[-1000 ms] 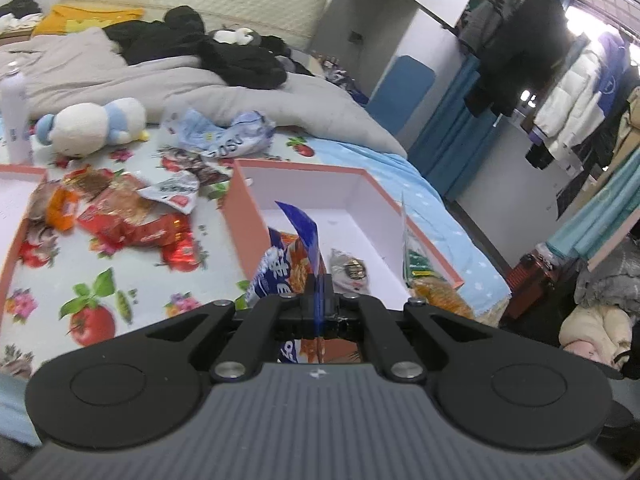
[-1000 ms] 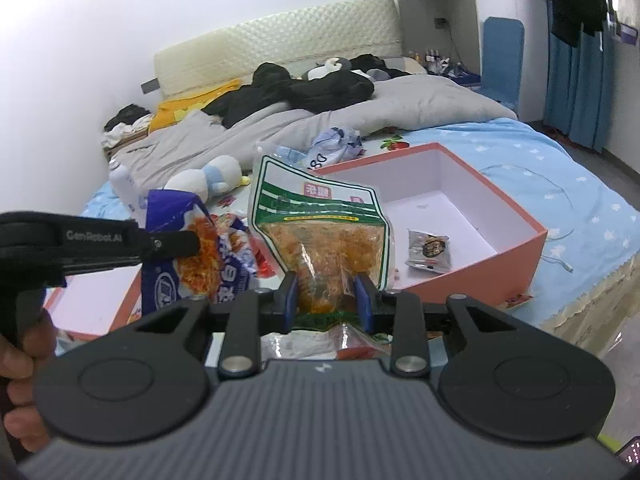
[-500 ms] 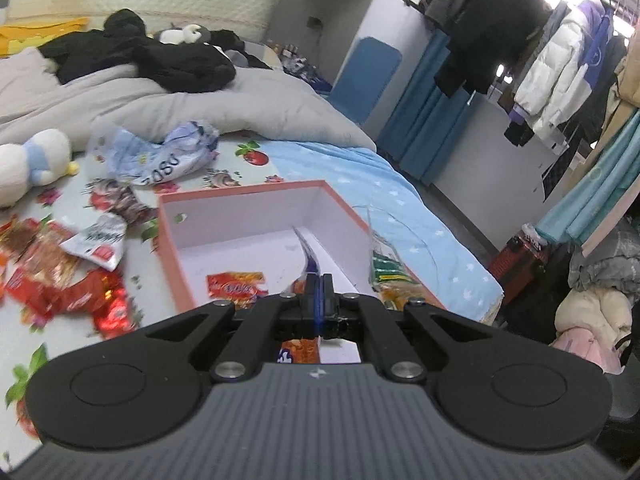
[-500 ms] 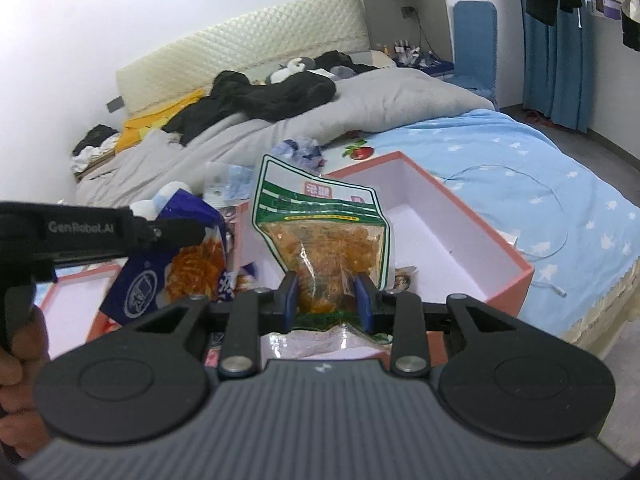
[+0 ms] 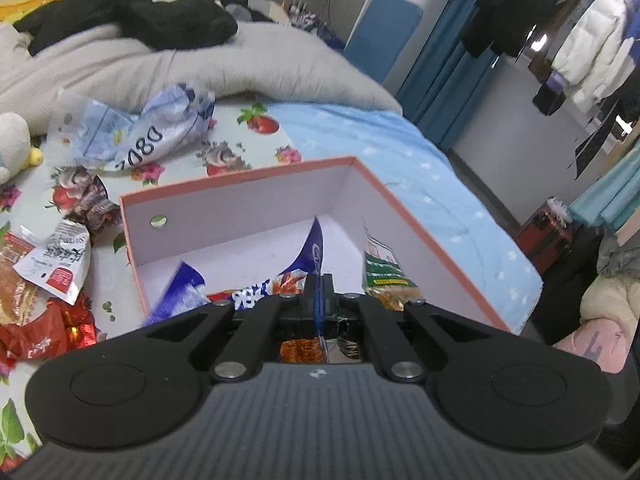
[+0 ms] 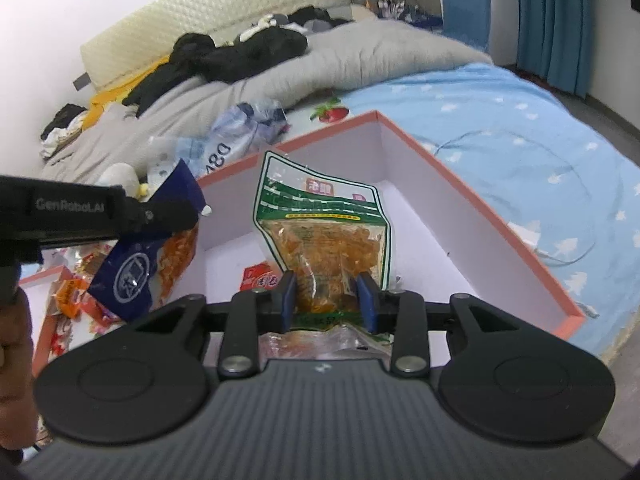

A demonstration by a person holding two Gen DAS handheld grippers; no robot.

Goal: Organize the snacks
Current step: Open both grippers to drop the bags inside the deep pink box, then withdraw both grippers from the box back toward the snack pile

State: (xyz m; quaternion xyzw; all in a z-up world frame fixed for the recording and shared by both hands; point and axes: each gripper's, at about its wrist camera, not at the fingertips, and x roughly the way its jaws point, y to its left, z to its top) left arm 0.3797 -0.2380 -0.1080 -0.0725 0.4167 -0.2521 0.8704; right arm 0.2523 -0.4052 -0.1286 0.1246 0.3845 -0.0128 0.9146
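Left wrist view: the left tool [image 5: 319,294] is clamped on a blue crinkly snack packet [image 5: 308,252] above the pink-rimmed white cardboard box [image 5: 420,220] on the bed. The right tool [image 6: 327,296] is opening, with a green-topped clear pouch of orange snacks [image 6: 320,224] between its pads, over that box.

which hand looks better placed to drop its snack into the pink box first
Probably the right. The right gripper has its jaws opening around the green-topped pouch, which hangs over the pink box. The left gripper is shut on the blue bag.
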